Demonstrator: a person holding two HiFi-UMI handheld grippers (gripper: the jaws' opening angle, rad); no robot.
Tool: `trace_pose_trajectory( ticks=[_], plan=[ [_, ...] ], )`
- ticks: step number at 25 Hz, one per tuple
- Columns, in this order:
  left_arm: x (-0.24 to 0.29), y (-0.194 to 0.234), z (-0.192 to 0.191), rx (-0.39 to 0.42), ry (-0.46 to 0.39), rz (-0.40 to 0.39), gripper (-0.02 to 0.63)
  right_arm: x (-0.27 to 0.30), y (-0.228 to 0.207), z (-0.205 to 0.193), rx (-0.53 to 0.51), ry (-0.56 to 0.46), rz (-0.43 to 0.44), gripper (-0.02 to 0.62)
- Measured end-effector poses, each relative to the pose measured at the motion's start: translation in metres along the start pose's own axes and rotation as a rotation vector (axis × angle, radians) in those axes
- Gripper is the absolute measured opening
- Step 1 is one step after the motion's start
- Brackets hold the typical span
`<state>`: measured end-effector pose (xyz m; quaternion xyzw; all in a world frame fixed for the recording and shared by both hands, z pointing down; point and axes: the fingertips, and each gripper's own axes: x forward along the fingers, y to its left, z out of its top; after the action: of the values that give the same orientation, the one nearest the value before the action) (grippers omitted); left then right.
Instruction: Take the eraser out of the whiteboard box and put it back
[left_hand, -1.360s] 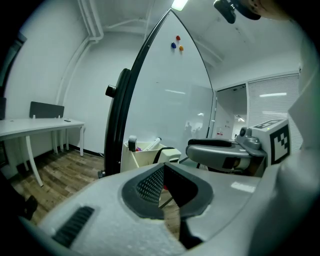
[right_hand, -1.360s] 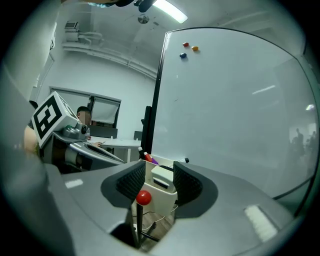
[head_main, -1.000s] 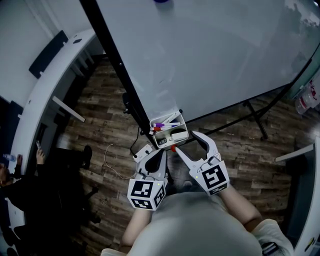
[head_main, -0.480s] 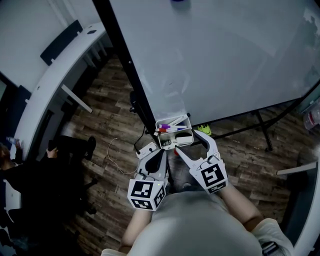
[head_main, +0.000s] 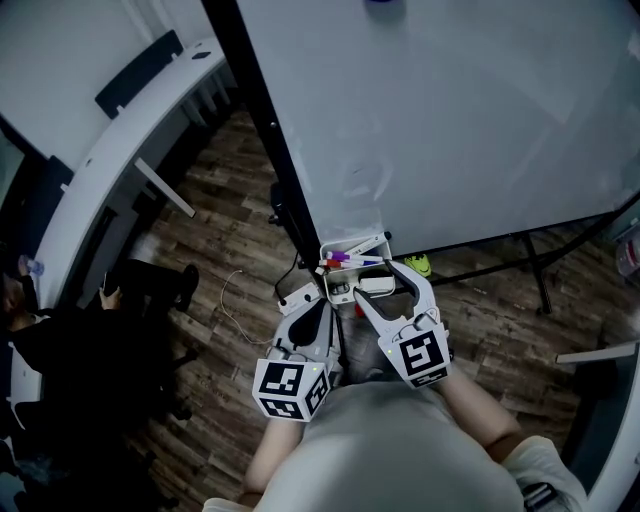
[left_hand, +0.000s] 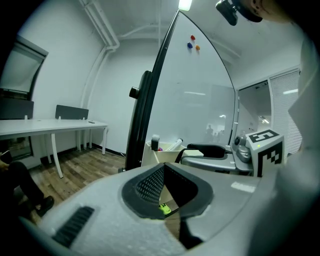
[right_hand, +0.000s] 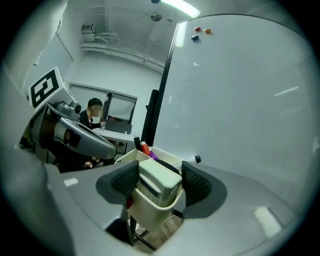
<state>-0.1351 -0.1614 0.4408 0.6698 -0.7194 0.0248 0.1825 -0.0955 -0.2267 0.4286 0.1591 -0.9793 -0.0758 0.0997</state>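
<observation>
L hand-held gripper (head_main: 312, 302) closed; R hand-held gripper (right_hand: 160, 181) closing astride eraser (right_hand: 158, 174).

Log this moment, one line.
left gripper: shut, empty | right gripper: jaws just been closing, eraser between them, not gripped yet | eraser: in box

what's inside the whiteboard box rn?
The eraser sits at the near end of the box, with the markers behind it. The box floor and the lower marker bodies are covered.

Eraser (right_hand: 160, 186) in box (right_hand: 152, 215), between right tool's (right_hand: 160, 182) jaws; markers (right_hand: 145, 148) apparently behind it.
</observation>
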Motion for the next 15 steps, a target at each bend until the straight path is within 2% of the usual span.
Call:
trace_pose_trajectory(
  ticks=[4,15],
  plan=[
    [0.0028,-0.0010,0.0009,0.001,-0.001,-0.008,0.002,-0.0010,0.0025,-0.0009,0.007,-0.009,-0.005,0.252],
    [-0.0005,-0.0008,-0.0001,0.001,0.002,-0.016,0.002,-0.0028,0.0031,0.0003,0.004,0.003,-0.020,0.252]
  ],
)
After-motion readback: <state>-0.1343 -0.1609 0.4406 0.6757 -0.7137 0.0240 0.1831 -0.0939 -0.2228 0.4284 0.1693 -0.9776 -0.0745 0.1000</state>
